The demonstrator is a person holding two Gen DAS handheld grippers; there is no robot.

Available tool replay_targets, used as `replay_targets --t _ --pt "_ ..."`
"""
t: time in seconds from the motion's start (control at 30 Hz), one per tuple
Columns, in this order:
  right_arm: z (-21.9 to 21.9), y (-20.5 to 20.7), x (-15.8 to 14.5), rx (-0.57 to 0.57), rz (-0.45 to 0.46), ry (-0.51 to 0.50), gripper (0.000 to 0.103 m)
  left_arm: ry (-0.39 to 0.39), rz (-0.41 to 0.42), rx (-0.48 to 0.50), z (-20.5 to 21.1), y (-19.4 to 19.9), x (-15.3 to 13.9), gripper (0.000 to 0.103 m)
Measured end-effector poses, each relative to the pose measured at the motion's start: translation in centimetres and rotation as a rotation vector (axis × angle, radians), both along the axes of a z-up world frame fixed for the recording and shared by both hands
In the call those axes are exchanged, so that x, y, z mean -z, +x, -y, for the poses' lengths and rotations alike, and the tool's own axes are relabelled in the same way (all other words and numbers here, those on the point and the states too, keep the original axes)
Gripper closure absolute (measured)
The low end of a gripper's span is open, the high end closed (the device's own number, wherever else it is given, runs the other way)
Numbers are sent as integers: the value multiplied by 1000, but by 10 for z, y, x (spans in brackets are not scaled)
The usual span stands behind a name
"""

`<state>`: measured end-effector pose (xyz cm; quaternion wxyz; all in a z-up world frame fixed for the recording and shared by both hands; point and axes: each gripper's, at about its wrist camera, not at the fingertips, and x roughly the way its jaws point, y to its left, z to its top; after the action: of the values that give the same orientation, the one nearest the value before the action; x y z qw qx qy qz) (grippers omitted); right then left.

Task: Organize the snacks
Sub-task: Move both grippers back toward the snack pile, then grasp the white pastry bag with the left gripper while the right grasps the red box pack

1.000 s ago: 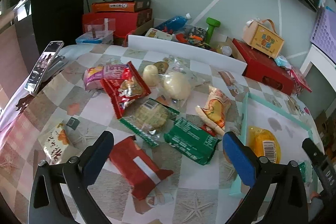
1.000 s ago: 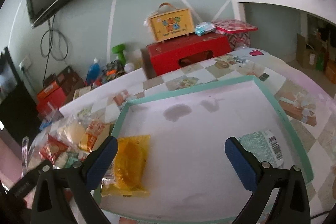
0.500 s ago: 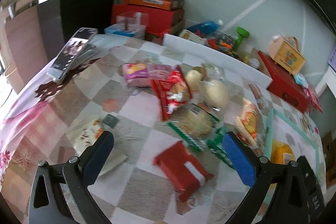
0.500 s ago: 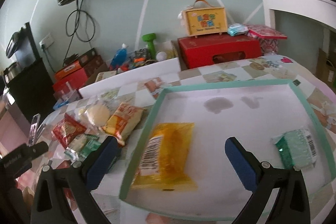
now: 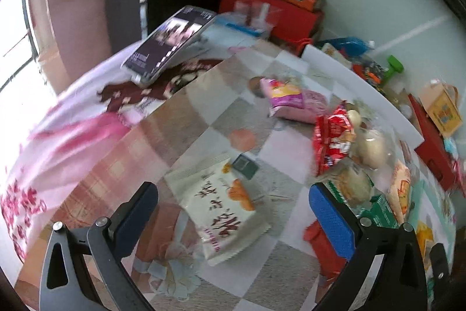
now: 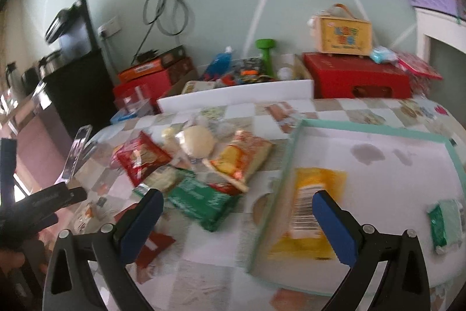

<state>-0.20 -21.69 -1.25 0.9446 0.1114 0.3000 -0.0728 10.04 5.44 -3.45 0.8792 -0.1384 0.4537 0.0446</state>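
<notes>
My left gripper [image 5: 233,219] is open above a white snack packet [image 5: 222,209] with orange print, which lies flat between the blue pads. To its right sit a pink packet [image 5: 287,101], a red packet [image 5: 333,140] and more snacks. My right gripper [image 6: 236,223] is open over the table between the snack pile and the white tray [image 6: 387,226] with a teal rim. A green packet [image 6: 202,201] lies between its pads. In the tray lie a yellow packet [image 6: 310,209] and a small green packet [image 6: 444,222].
A phone [image 5: 170,44] leans on a stand at the table's far left. Red and orange boxes [image 6: 356,75], a green dumbbell [image 6: 265,56] and a yellow case [image 6: 345,37] stand behind a white board [image 6: 236,101] along the wall. A black cabinet [image 6: 77,89] stands at left.
Both grippers have swung left. The left one now frames the white packet instead of the red and green ones. The right one left the tray's middle for its left rim.
</notes>
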Motion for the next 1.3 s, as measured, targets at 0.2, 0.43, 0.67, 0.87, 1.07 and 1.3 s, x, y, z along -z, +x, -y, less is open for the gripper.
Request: replay_targets --t 0.2,0.43,0.67,0.87,1.07,1.3 --pt "-39 22 0 -110 -15 -43 0 -25 -94 -6 -4 9 18 0" --pt "-80 45 26 -238 -110 -73 0 10 -143 16 -1 20 33 0" --pt "-92 57 56 -291 -209 -78 3 41 -150 3 -3 23 35 1" --pt "-103 63 70 -322 -270 -107 6 95 -160 27 7 27 42 2" --pt "-109 67 74 -322 -289 -136 7 149 -161 47 17 32 45 10" --pt "-111 69 74 -316 -291 -146 9 157 -139 64 22 34 42 30"
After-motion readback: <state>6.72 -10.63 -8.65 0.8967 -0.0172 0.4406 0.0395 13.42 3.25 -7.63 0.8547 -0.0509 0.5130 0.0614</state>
